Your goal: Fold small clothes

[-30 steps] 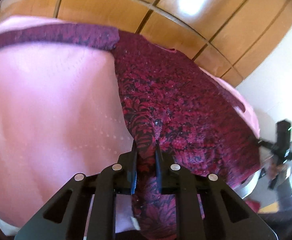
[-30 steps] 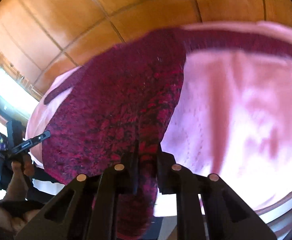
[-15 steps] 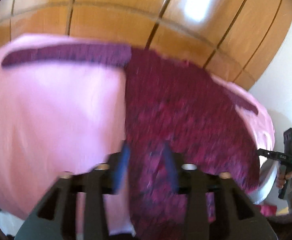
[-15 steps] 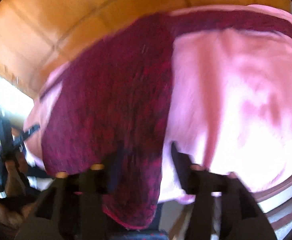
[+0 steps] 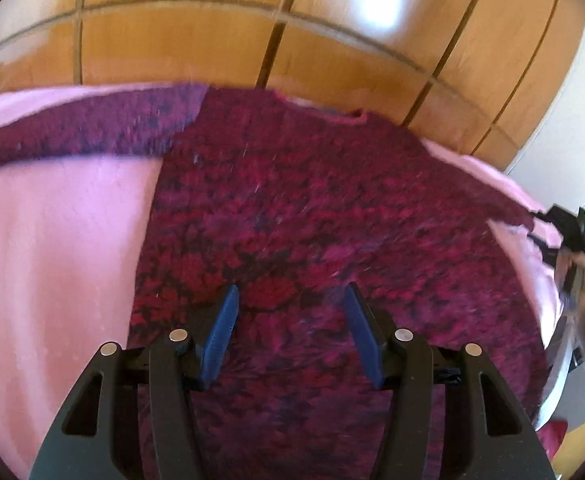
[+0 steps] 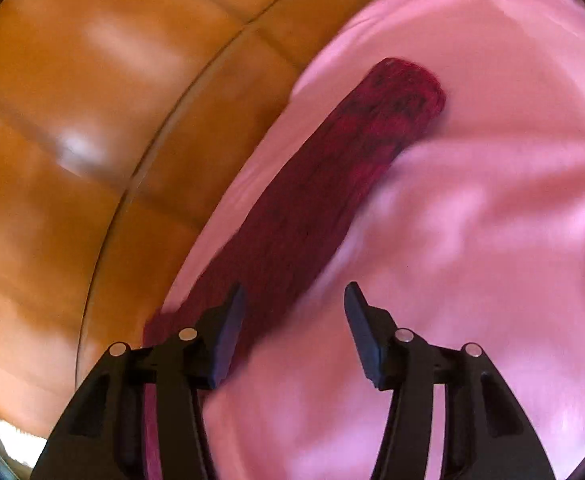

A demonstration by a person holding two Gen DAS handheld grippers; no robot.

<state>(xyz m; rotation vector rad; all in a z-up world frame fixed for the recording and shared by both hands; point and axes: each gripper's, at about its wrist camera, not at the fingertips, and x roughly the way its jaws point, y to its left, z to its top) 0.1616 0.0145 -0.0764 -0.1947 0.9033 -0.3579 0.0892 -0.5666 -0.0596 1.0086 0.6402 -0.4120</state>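
We hold both grippers over a red-and-black knitted sweater [image 5: 324, 208] spread flat on a round bench draped in a pink cloth [image 5: 52, 240]. The left gripper [image 5: 290, 300] hangs above the sweater's body, jaws parting about halfway, nothing between them. The right gripper [image 6: 292, 300] is nearer one outstretched sleeve [image 6: 332, 184], whose long axis runs away from the jaws toward the bench's far edge; its jaws stand apart, closing slightly, empty, the sleeve passing beneath the left one. We judge the sleeve fold comes next, and the right hand is better placed for it.
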